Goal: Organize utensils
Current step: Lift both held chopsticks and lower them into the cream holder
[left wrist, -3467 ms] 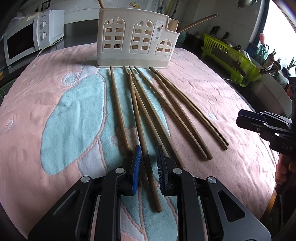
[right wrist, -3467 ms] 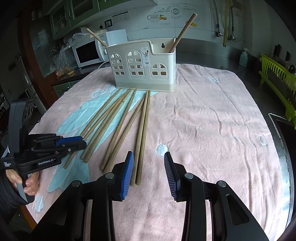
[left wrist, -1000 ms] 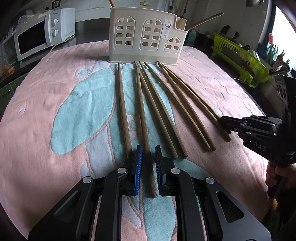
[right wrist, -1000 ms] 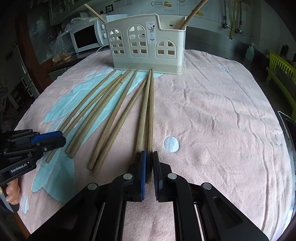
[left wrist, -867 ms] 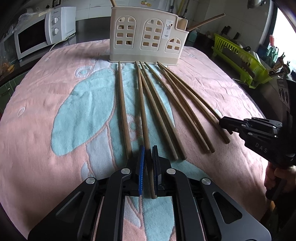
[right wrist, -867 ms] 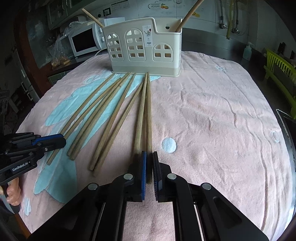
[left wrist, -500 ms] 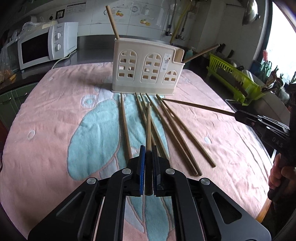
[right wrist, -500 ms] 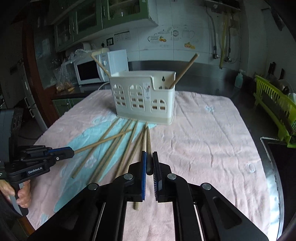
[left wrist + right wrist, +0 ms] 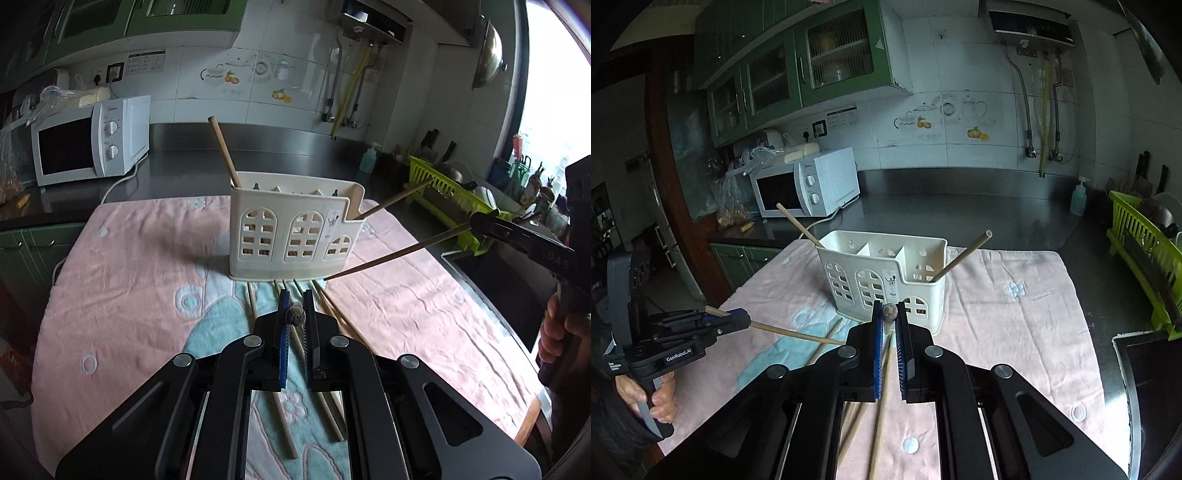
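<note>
Holder: I am counting two chopsticks already leaning inside, one at each end.

Left gripper: I am clamping one chopstick, raised in front of the holder.

Right gripper: I am clamping another chopstick, likewise lifted.

Remaining chopsticks: lying on the towel before the holder; my grippers are hiding their exact number.

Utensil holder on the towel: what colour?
Cream-white plastic utensil holder with arched window cutouts; the right wrist view shows it best.
</note>
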Demonstrator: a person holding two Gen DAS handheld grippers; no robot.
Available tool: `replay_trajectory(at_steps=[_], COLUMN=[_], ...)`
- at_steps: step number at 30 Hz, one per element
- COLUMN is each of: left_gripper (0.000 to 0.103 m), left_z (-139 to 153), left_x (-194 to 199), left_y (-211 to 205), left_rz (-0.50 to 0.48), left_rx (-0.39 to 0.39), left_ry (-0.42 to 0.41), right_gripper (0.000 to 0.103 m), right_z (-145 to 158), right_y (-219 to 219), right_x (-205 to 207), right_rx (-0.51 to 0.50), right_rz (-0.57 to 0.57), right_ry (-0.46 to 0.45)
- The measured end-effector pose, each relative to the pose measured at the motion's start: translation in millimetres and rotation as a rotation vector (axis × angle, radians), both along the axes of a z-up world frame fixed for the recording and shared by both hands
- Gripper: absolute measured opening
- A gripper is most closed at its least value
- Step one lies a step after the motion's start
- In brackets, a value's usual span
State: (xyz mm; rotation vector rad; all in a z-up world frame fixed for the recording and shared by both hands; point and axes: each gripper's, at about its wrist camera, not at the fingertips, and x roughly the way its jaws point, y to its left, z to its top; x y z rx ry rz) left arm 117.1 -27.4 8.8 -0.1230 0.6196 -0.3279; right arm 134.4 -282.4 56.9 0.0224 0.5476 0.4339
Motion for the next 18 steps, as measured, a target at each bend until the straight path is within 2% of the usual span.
replay_trajectory(at_steps=[6, 18], left_gripper=[0.005, 0.005], left_z=[29.6, 134.2], left_x=[12.6, 37.3], left_y=[4.6, 4.5], left_rz=[-0.013, 0.009], left_rx=[-0.012, -0.008], left_ry=[-0.023, -0.209], right_gripper=[0.007, 0.006], right_z=[31.1, 97.6], right_y=[-7.4, -16.1], right_x=[13.3, 40.9], right_rx=[0.003, -0.071], right_rz=[0.018, 0.037], right_ry=[-0.008, -0.038])
